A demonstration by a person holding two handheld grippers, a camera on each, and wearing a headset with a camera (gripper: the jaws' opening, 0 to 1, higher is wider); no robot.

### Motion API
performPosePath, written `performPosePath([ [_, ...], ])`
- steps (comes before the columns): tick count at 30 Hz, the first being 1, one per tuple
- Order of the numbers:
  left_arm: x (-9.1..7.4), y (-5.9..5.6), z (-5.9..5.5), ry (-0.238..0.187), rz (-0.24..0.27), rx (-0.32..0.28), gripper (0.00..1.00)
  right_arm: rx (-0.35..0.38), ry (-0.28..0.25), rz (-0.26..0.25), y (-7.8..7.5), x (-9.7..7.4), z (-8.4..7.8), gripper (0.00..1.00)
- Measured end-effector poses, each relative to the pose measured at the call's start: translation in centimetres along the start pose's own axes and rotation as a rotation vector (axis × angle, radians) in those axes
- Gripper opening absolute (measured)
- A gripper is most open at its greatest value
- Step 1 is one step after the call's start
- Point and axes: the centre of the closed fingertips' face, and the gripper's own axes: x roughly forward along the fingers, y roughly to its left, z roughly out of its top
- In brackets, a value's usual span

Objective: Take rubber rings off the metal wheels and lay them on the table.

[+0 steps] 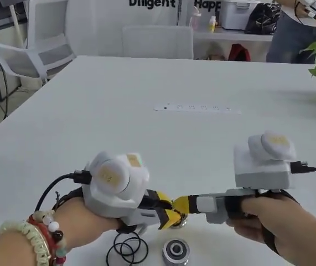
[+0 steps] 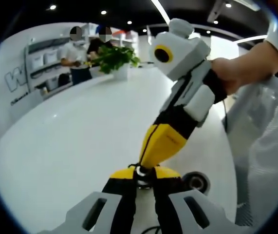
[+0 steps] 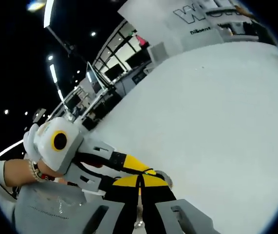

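Rubber rings [image 1: 127,247], some lying on the desk [image 1: 146,111] at lower centre, look light, limp and stretchy; we would pinch one at the rim of the stiff metal wheel [image 2: 141,171]. The left gripper [image 2: 145,179] fingers clamp that wheel; the right gripper [image 3: 139,181] fingers are closed at its edge, on a ring or not we cannot tell

Blk rubber rings [image 1: 127,248] overlapping, flat on table [image 1: 146,127], metal wheel [image 1: 176,251] just beside
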Motion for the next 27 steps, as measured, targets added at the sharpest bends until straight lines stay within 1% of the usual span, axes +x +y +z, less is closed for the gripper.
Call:
performPosePath([
  [1, 0.0, 0.0, 0.0, -0.001, 0.002, 0.001, 0.13, 0.023, 0.004, 0.003, 0.3, 0.2, -0.2, 0.0],
  [2, 0.1, 0.0, 0.0, -0.001, 0.002, 0.004, 0.13, 0.033, 0.0, -0.001, 0.0, 0.1, -0.1, 0.0],
  [6, 0.1, 0.0, 0.0, 0.001, 0.0, 0.01, 0.13, 0.049, -0.009, 0.002, -0.5, -0.3, 0.1, 0.0],
  [9, 0.1, 0.0, 0.0, 0.005, 0.005, 0.014, 0.13, 0.053, -0.018, -0.009, -0.8, -0.5, 0.3, 0.0],
  [11, 0.1, -0.1, 0.1, 0.018, 0.014, 0.009, 0.13, 0.051, -0.022, -0.02, -1.0, -0.7, 0.4, 0.0],
  [12, 0.1, -0.1, 0.0, 0.032, 0.017, 0.025, 0.13, 0.05, -0.022, -0.024, -1.1, -0.7, 0.4, 0.0],
  [14, 0.1, -0.3, 0.1, 0.046, 0.011, 0.04, 0.14, 0.047, -0.021, -0.03, -1.2, -0.8, 0.4, 0.0],
  [15, 0.0, -0.2, 0.1, 0.049, 0.01, 0.05, 0.14, 0.047, -0.02, -0.033, -1.3, -0.9, 0.4, 0.0],
  [16, -0.1, -0.2, 0.2, 0.047, 0.008, 0.048, 0.14, 0.048, -0.022, -0.034, -1.4, -1.0, 0.4, 0.0],
  [18, -0.5, -0.2, 0.2, 0.062, -0.006, 0.037, 0.14, 0.054, -0.033, -0.03, -1.4, -1.2, 0.7, 0.0],
  [20, -1.0, 0.0, 0.7, 0.043, -0.006, 0.016, 0.16, 0.067, -0.051, -0.018, -1.2, -1.4, 1.2, 0.0],
  [22, -1.6, 0.3, 1.5, 0.009, -0.003, -0.017, 0.18, 0.069, -0.069, -0.012, -0.9, -1.6, 1.7, 0.0],
  [23, -2.1, 0.3, 2.1, -0.012, -0.01, -0.041, 0.18, 0.068, -0.074, -0.012, -0.8, -1.7, 1.9, 0.0],
  [24, -2.5, 0.3, 2.3, -0.023, -0.014, -0.044, 0.18, 0.067, -0.078, -0.008, -0.7, -1.8, 2.0, 0.0],
  [25, -3.0, 0.4, 2.5, -0.025, -0.012, -0.041, 0.19, 0.067, -0.086, -0.005, -0.5, -1.9, 2.2, 0.0],
  [27, -3.7, 0.6, 2.7, -0.028, -0.006, -0.038, 0.25, 0.066, -0.093, -0.001, -0.3, -1.9, 2.4, 0.0],
])
